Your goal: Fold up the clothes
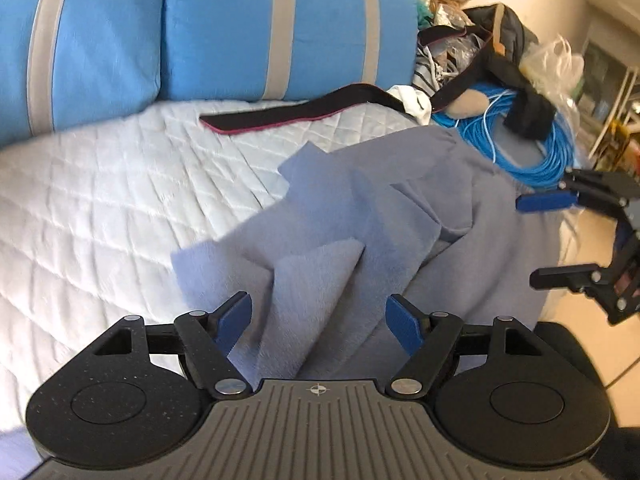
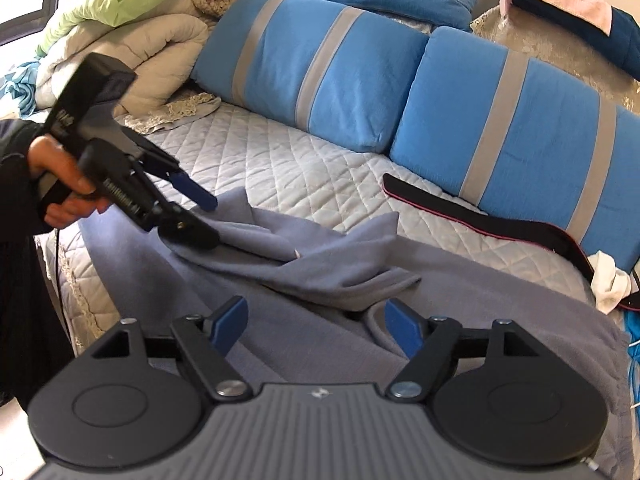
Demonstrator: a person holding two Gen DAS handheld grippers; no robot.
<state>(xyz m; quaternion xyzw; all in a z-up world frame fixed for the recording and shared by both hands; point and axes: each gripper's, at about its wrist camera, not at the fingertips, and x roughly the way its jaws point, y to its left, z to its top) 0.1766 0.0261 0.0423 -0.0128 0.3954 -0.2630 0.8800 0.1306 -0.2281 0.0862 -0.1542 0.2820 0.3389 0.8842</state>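
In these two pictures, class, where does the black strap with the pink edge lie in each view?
Left wrist view: black strap lies upper centre on the white quilt, below the striped blue cushions.
Right wrist view: strap lies at right, along the cushion's foot.
Shared landmark: the striped blue cushions.

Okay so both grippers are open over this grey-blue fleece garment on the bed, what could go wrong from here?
1. The grey-blue fleece garment lies bunched in overlapping folds, so the open left gripper may pinch several layers.
2. The garment's right edge lies close to the coiled blue cable; dragging could snag it.
3. The black strap with pink edging lies nearby and might get swept along.
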